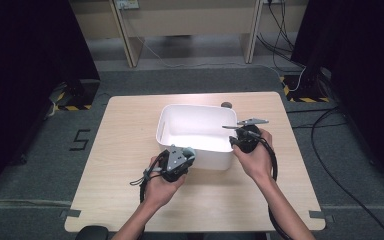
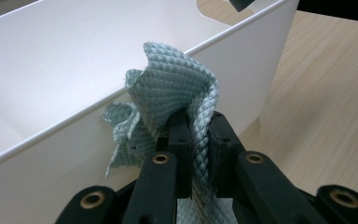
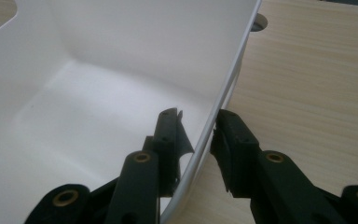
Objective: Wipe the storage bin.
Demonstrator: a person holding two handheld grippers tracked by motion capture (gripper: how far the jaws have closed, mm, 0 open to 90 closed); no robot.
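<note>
Here cloth [image 2: 177,98] pinched between left gripper [image 2: 198,140] jaws, beside bin [image 2: 51,56] wall.

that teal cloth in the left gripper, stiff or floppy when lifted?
Probably floppy: the cloth bunches and folds above the left gripper, edges drooping against the white bin. Likely light. Its woven texture should resist slipping.

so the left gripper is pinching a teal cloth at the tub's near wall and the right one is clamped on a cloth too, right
Not quite. The right gripper holds no cloth: its jaws straddle the white tub's side wall, as the right gripper view shows. The left gripper does pinch the teal cloth at the near wall.
</note>
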